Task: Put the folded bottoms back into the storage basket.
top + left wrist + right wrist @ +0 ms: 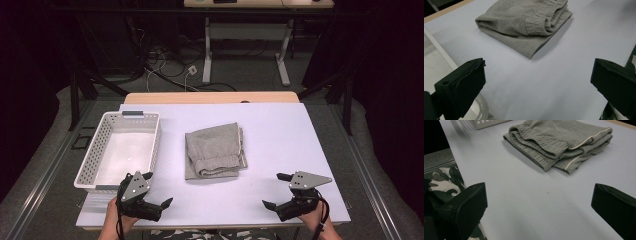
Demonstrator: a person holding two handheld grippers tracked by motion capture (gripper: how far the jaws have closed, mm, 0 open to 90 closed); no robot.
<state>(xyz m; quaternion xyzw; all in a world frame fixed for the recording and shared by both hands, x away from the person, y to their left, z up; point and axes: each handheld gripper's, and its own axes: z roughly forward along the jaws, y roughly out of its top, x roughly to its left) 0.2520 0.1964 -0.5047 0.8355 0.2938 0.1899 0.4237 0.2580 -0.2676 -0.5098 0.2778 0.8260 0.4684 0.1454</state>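
Both grippers wait at the near table edge, jaws spread wide and empty.

Nearest the camera, the left gripper (159, 190) sits by the near corner of the white perforated basket (95, 155), and the right gripper (277, 191) rests near the table's right front corner. Between and beyond them, the folded grey sweatpants (214, 150) lie on the pale sheet (280, 130), just right of the basket and apart from it, elastic cuffs toward the person, untouched by either gripper.
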